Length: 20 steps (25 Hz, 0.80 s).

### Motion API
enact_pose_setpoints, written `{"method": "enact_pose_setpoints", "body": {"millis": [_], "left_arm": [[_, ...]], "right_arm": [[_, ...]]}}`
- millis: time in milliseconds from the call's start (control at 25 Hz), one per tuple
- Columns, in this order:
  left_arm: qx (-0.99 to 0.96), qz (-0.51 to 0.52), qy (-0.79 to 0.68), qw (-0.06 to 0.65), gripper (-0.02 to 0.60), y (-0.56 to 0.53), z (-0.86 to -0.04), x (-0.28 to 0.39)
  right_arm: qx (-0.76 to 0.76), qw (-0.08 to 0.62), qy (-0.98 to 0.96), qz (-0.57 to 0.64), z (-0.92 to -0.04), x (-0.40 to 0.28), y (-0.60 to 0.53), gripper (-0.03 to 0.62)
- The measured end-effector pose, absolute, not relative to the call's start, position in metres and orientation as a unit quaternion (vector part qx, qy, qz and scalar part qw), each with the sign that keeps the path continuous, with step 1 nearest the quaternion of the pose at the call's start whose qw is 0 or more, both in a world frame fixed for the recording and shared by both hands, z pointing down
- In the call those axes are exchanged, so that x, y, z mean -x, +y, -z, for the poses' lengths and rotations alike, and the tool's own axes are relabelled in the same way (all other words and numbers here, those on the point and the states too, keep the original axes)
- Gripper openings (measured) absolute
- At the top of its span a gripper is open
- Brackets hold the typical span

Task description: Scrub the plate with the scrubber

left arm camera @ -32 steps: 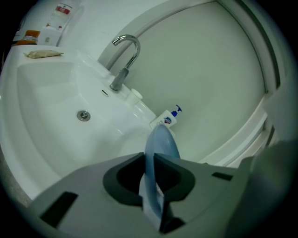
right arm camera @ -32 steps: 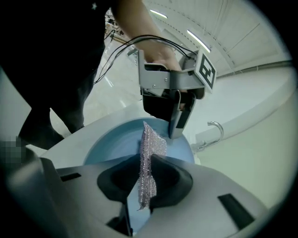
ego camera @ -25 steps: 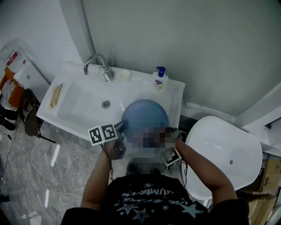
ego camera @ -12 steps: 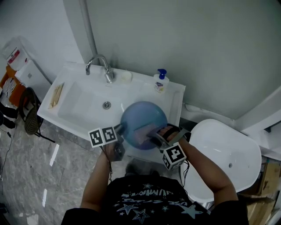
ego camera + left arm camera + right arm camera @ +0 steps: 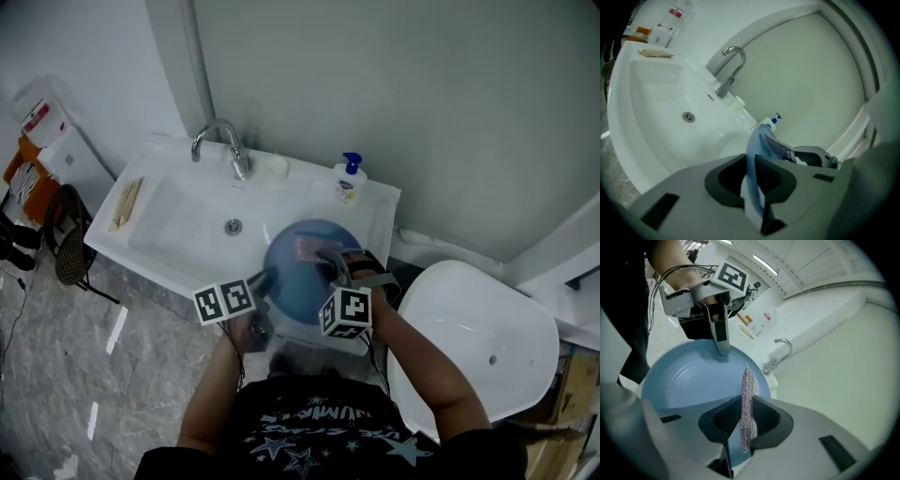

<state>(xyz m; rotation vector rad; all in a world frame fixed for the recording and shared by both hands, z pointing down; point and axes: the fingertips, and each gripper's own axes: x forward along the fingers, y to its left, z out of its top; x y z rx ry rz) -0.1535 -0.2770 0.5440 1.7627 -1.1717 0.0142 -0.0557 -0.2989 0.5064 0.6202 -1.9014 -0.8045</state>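
A round blue plate (image 5: 298,274) is held tilted over the right side of the white sink (image 5: 169,239). My left gripper (image 5: 266,278) is shut on its left rim; in the left gripper view the plate (image 5: 755,154) stands edge-on between the jaws. My right gripper (image 5: 324,255) is over the plate's upper right part, shut on a silvery mesh scrubber (image 5: 750,380) that sticks out past the jaws toward the plate's face (image 5: 686,378). The scrubber (image 5: 781,148) also shows beyond the plate in the left gripper view. The right gripper view shows the left gripper (image 5: 722,348) clamped on the far rim.
A chrome faucet (image 5: 225,145) stands at the sink's back, with a drain (image 5: 233,226) below it and a blue-pump soap bottle (image 5: 349,183) at the back right. A wooden item (image 5: 126,202) lies on the sink's left ledge. A white oval basin (image 5: 487,328) sits at the right.
The right gripper has moved up across the plate's face toward its upper right, rolling as it went, with the scrubber still in its jaws. The left gripper and the plate have stayed put.
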Motion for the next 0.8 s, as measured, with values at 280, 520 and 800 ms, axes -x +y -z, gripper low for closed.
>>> {"method": "enact_pose_setpoints", "body": {"millis": [280, 520, 800], "left_arm": [[-0.734, 0.0, -0.476, 0.484, 0.043, -0.275, -0.536, 0.153], [-0.724, 0.009, -0.481, 0.495, 0.044, -0.275, -0.539, 0.159], [-0.716, 0.011, -0.494, 0.494, 0.049, -0.286, -0.542, 0.165]], "right_arm": [[-0.251, 0.484, -0.778, 0.312, -0.517, 0.059, -0.298, 0.077], [-0.218, 0.48, -0.802, 0.281, -0.526, 0.059, -0.275, 0.077], [-0.181, 0.471, -0.826, 0.251, -0.539, 0.06, -0.243, 0.077]]}}
